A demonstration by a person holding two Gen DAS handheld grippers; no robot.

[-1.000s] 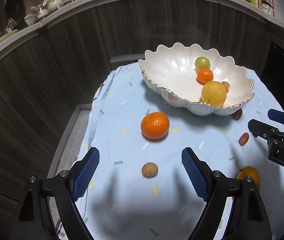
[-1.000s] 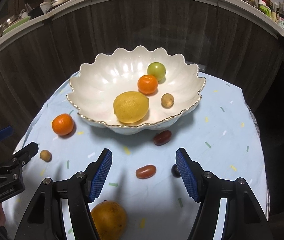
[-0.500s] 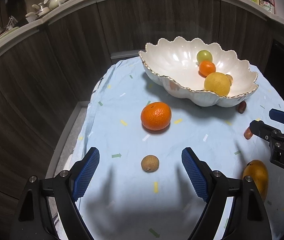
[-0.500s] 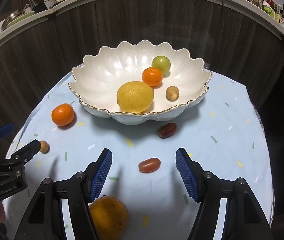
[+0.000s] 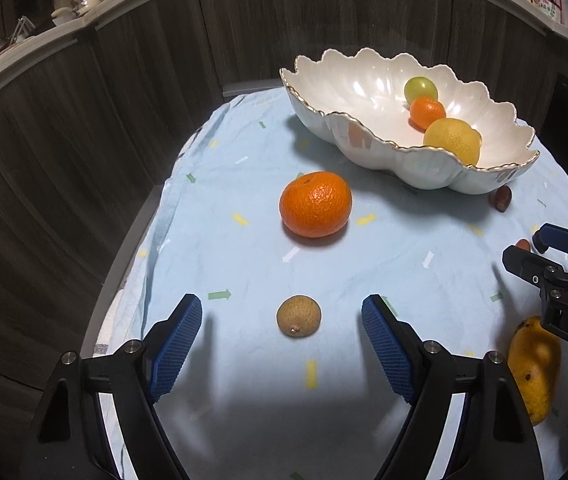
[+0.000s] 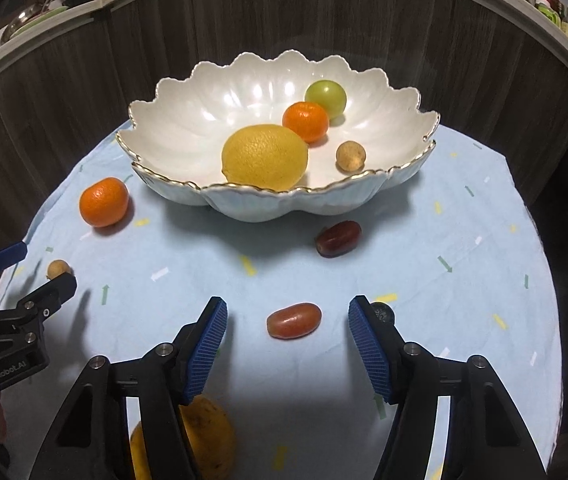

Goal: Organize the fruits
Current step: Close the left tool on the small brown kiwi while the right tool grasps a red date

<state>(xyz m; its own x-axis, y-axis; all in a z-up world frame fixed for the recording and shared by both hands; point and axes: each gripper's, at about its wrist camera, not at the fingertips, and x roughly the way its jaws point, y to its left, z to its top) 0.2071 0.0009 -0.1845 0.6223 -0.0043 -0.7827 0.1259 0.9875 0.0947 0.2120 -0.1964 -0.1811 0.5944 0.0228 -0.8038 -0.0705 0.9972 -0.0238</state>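
Left gripper [image 5: 282, 316]: released, jaws spread wide, held low over the tabletop; a small brown longan [image 5: 298, 316] lies between the blue pads, touching neither.
Right gripper [image 6: 287, 320]: released, jaws spread wide; an oblong red grape tomato [image 6: 294, 320] lies between the pads, clear of both.
Bowl [image 6: 188, 120]: white, scalloped, gold-rimmed, at the far side of the tabletop; holds a lemon [image 6: 264, 157], a small mandarin [image 6: 305, 121], a green round fruit [image 6: 326, 98] and a second longan [image 6: 350, 155].
Loose mandarin [image 5: 315, 204]: on the cloth beyond the left gripper, near the bowl's outer wall but apart from it.
Dark red date-like fruit [image 6: 338, 238]: on the cloth just in front of the bowl.
Mango [image 5: 535, 368]: yellow-orange, at the near edge between the two grippers; partly hidden behind the right gripper's left finger in the right wrist view.
Small dark object [image 6: 383, 313]: beside the right gripper's right pad; too obscured to identify.
Tabletop [image 6: 463, 280]: round, covered by a pale blue cloth with small coloured dashes and arrows.
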